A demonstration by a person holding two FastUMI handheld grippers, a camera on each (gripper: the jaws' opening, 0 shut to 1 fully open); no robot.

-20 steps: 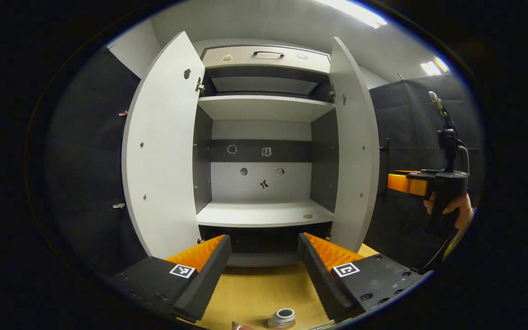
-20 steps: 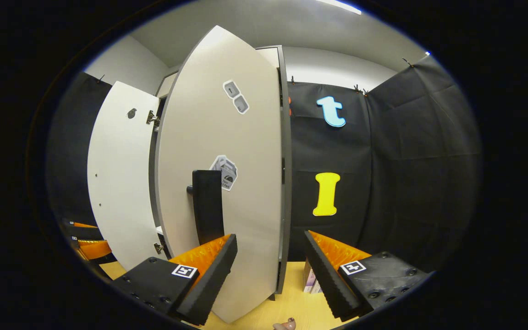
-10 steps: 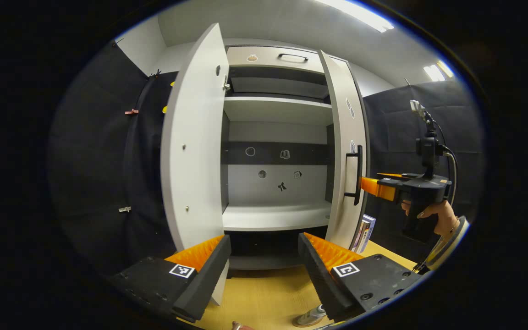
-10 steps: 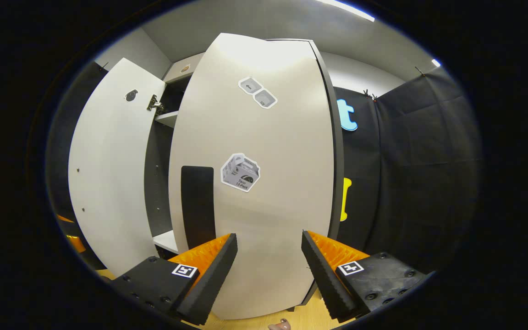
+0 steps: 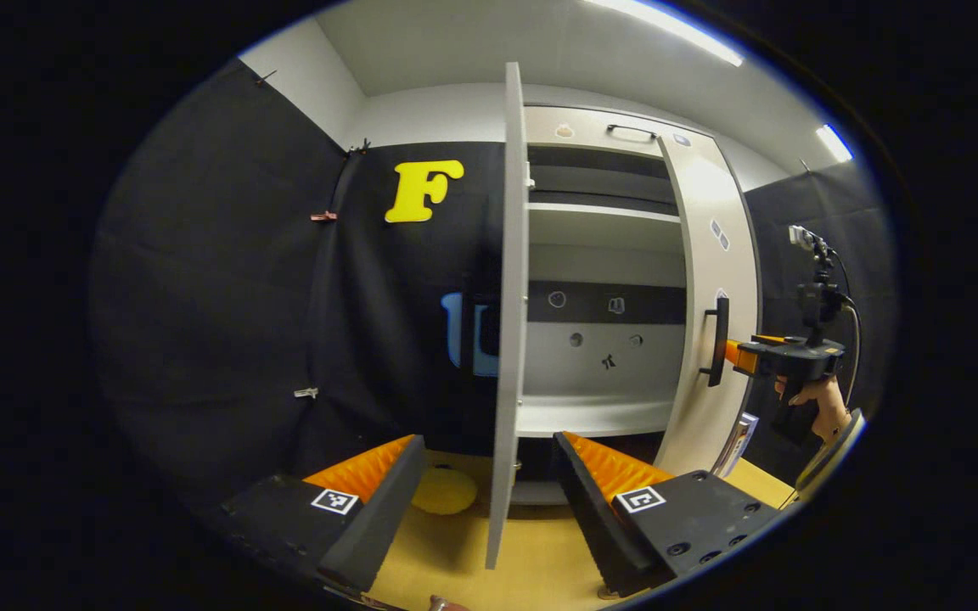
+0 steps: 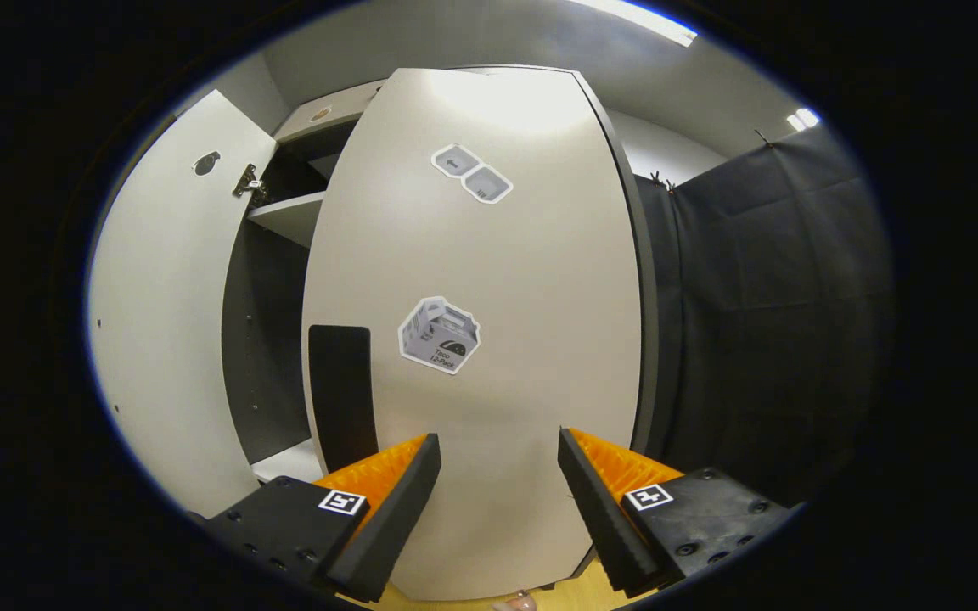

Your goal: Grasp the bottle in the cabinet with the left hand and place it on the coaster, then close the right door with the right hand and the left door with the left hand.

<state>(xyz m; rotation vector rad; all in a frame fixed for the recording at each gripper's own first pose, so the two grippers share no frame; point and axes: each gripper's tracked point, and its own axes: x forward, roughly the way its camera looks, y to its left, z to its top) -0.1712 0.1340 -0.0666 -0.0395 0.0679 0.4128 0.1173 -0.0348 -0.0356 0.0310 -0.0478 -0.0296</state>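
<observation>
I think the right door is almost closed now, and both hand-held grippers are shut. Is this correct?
Not quite. The right door is indeed nearly closed, but both hand-held grippers are open. The right gripper view shows the right hand-held gripper with its fingers wide apart before the door, and the left gripper view shows the left hand-held gripper spread either side of the left door's edge.

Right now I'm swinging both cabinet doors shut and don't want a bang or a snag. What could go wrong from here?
1. The right gripper is open against the right door, beside its black handle; a hard push may slam it.
2. The left door stands edge-on between the open fingers of the left gripper and could catch a finger.
3. The left door is wide open; its edge may meet the right door's.
</observation>
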